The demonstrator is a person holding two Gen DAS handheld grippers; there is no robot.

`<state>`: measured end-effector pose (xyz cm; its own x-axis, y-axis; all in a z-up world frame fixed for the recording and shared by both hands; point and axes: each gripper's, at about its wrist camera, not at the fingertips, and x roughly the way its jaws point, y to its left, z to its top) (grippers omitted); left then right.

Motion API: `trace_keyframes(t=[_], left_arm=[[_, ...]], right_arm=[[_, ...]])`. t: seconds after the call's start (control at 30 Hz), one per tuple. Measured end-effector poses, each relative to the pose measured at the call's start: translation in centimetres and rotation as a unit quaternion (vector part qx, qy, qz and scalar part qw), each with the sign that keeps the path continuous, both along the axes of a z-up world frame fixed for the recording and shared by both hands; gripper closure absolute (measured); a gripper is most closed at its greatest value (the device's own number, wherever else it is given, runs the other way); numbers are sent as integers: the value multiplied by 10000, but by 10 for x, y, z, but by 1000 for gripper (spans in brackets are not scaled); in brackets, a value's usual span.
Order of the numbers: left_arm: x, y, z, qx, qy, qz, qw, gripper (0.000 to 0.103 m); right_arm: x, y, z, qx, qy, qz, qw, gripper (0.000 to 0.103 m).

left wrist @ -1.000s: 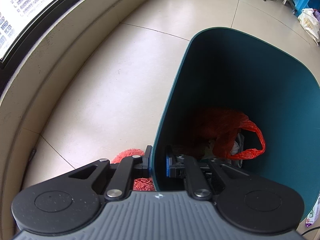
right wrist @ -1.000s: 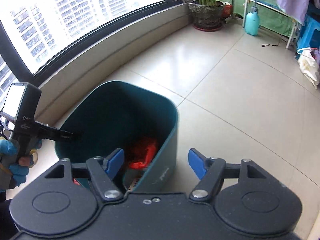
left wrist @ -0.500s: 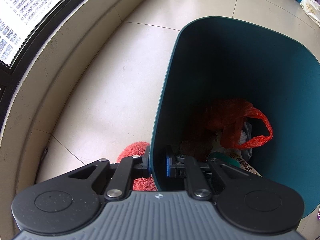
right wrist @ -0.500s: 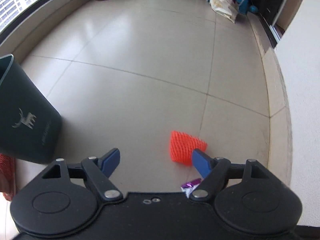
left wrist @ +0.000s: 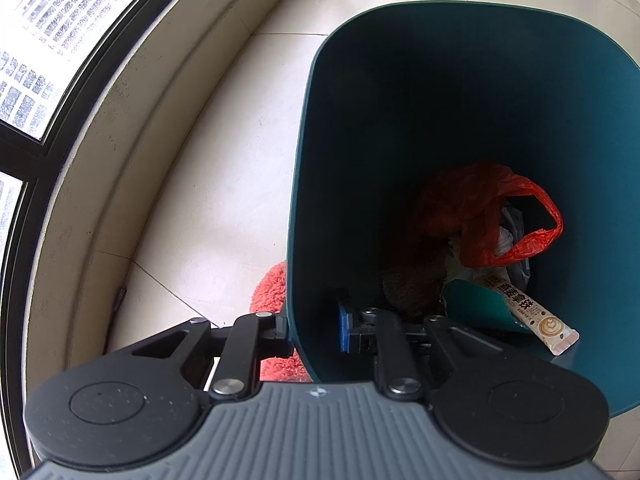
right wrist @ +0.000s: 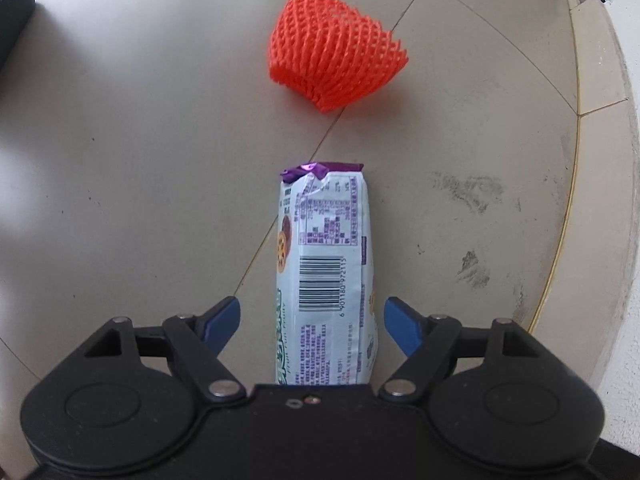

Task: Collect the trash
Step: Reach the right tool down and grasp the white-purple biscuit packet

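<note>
My left gripper [left wrist: 314, 330] is shut on the near wall of the dark teal trash bin [left wrist: 520, 80], one finger outside and one inside. In the bin lie a red plastic bag [left wrist: 500, 216], a coffee stick packet [left wrist: 532, 316] and other scraps. My right gripper [right wrist: 313, 320] is open, low over the floor, with a white and purple snack wrapper [right wrist: 326, 264] lying lengthwise between its fingers, apart from both pads. An orange foam fruit net [right wrist: 336, 56] lies on the tiles just beyond the wrapper.
A red fluffy mat [left wrist: 272, 288] lies beside the bin. A curved window ledge [left wrist: 100, 160] runs on the left. In the right wrist view the bin's corner [right wrist: 12, 12] shows at far left and a raised floor border [right wrist: 600, 160] curves on the right.
My right gripper swung away from the bin and dropped to the floor, closing in on the wrapper and foam net. My left gripper kept its hold while the bin tilted more upright in view.
</note>
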<state>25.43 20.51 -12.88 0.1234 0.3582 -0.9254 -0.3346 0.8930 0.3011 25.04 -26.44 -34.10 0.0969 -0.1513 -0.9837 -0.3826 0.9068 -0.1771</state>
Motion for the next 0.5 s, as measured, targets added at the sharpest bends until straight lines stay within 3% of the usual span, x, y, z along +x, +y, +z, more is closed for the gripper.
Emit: trace_keyframes(t=[0.2,0.23,0.27,0.37,0.5], left_arm=[[1,-3,-3,130,36,-60,9999,84],[1,-4,-3,140,45,-71,9999,83],[0,-6,-3,143,50,-73,9999,83],[0,-7,-6,161,40,-81,9998,83],[-3,-12,-7,217,-11,-149,9997,83]], right_arm=[[-6,-6,-32,-205,187,-152,9995,30],[-8,-5,-33,-193,183,-153,9995,38],[-11,-3,-34,-200,159,-151,9996,52],[-21,1,-30,-90,42,-245,9997,60],[-35,11,-11,-23,-162,-259,9995,62]])
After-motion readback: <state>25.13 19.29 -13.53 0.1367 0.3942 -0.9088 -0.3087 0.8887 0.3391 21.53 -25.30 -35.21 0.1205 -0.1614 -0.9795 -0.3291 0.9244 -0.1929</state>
